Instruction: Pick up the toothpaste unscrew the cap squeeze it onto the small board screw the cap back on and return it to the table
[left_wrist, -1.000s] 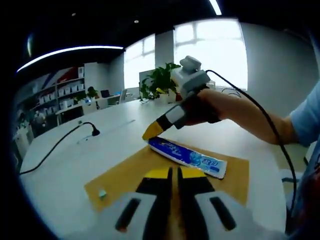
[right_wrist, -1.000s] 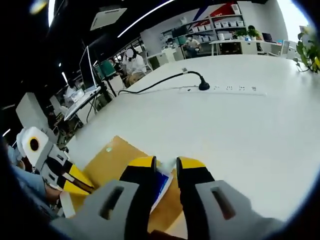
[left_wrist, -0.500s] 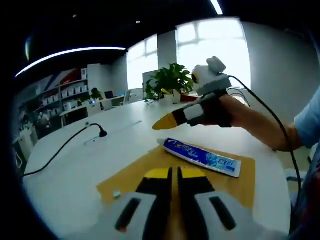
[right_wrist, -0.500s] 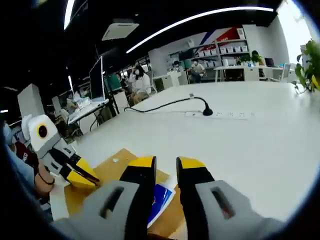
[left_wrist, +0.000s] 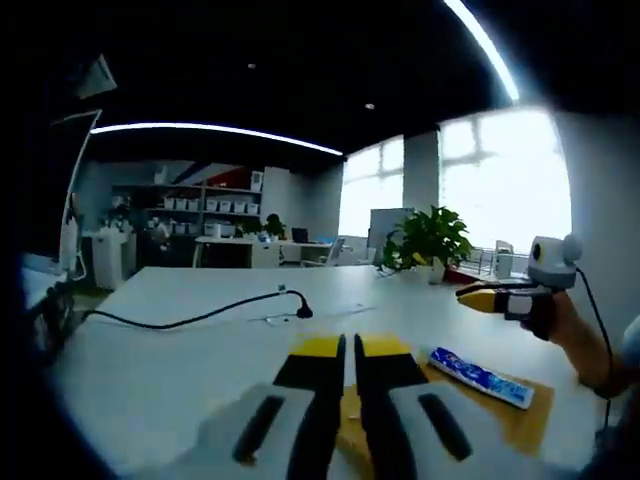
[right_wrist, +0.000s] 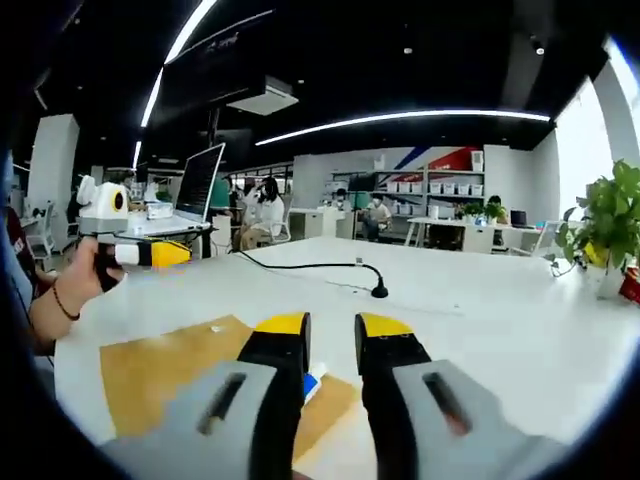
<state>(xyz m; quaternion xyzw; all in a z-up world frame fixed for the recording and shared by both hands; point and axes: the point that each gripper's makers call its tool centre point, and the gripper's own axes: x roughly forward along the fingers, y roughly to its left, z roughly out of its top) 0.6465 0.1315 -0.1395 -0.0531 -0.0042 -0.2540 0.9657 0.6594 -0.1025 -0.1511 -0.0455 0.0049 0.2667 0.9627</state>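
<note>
Blue toothpaste tube (left_wrist: 482, 376) lying flat on the brown small board (left_wrist: 520, 418) on a white table (left_wrist: 170, 350), left gripper (left_wrist: 349, 347) raised above it with jaws nearly pressed together, right gripper (right_wrist: 331, 325) empty, slightly parted, cap apparently still on.

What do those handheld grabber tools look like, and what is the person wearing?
Each tool has two black jaws tipped in yellow, set on a pale grey body with dark slots: the left gripper and the right gripper match. A white block tops each handle, and a black cable trails from the right one. The person wears a light blue sleeve and a wristband.
</note>
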